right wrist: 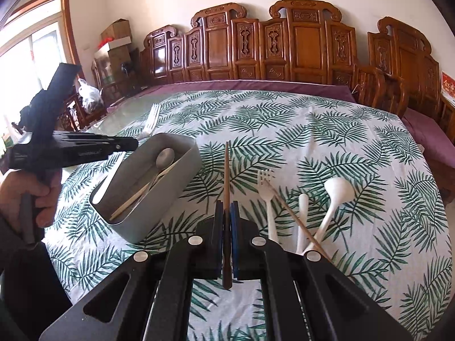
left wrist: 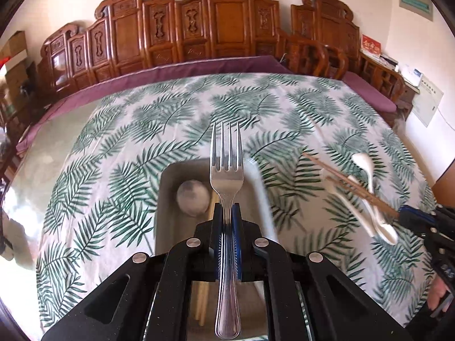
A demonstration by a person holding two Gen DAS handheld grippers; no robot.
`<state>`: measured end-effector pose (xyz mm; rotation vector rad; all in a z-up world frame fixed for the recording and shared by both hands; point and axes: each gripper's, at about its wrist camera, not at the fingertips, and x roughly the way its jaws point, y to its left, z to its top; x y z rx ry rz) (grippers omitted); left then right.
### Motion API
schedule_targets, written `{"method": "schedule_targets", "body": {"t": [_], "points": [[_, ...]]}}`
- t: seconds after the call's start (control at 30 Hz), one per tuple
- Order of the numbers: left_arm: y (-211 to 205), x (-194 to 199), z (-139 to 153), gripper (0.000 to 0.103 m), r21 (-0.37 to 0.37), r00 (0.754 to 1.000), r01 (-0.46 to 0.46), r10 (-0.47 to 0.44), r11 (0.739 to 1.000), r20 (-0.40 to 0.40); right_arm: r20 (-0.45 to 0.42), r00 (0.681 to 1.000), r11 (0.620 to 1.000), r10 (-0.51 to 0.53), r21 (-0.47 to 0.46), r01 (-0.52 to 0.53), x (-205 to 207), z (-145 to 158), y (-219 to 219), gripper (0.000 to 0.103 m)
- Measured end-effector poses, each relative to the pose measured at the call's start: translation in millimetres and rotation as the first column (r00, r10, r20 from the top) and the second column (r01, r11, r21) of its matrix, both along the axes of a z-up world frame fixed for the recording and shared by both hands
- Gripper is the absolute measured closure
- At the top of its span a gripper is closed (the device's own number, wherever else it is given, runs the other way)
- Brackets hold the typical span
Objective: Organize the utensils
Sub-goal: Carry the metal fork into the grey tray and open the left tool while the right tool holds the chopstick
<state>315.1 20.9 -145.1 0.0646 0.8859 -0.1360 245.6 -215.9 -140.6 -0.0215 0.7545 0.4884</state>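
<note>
My left gripper is shut on a metal fork and holds it above the grey utensil box. The box holds a metal spoon and pale chopsticks. My right gripper is shut on a brown chopstick, right of the box. Another brown chopstick, a white plastic fork and two white spoons lie on the cloth to the right. The left gripper with its fork shows above the box in the right wrist view.
The table wears a palm-leaf cloth over a purple cover and glass top. Carved wooden chairs stand along the far side. Cardboard boxes sit at the back left by a window.
</note>
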Motion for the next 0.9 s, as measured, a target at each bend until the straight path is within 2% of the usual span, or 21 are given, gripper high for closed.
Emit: {"method": "schedule_targets", "body": {"t": [0.43,0.9], "points": [[26.1,8.9,-45.3,0.097,-0.025,0.997,-0.046,0.044,0.999,-0.058,-0.031,0.999,1.000,0.014,-0.008,-0.014,-1.8,-7.8,23.4,0.097],[37.9,10.5,-56.1,0.097,-0.090,0.995,-0.046,0.037,0.995,-0.092,-0.026,1.000,0.999,0.012,-0.050,-0.013,-5.1,5.6,56.4,0.097]]}}
